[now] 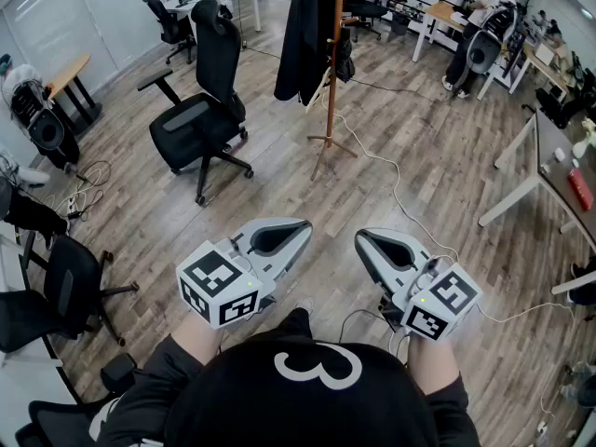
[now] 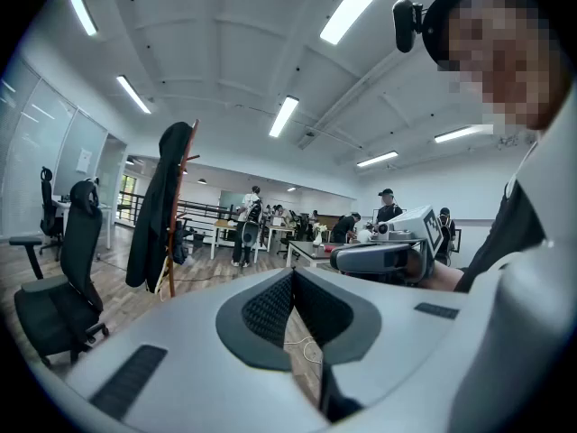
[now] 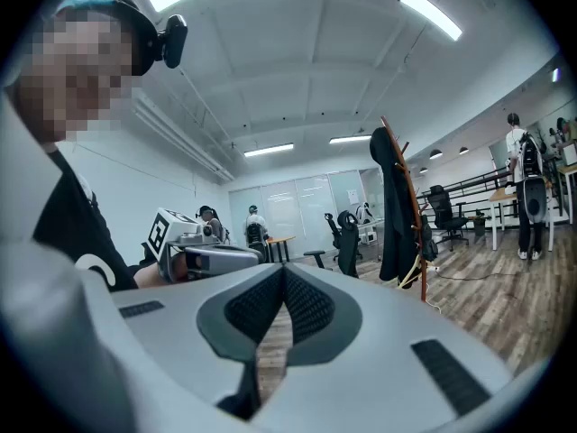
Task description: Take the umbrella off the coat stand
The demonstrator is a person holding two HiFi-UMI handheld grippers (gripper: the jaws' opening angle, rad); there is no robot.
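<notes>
A wooden coat stand (image 1: 331, 82) stands on the floor well ahead of me, with a long black coat (image 1: 305, 35) draped over it. Below the coat a small dark bundle (image 1: 345, 60) and a pale curved piece (image 1: 320, 89) hang by the pole; I cannot tell which is the umbrella. The stand also shows in the left gripper view (image 2: 171, 273) and in the right gripper view (image 3: 412, 215). My left gripper (image 1: 298, 226) and right gripper (image 1: 365, 238) are held side by side near my body, pointing at the stand. Both are shut with nothing between the jaws.
A black office chair (image 1: 200, 110) stands left of the stand, and another chair (image 1: 65, 287) is at my near left. A white cable (image 1: 396, 189) trails across the floor from the stand's base. White desks (image 1: 535, 170) line the right side. People (image 1: 484, 35) stand at the far desks.
</notes>
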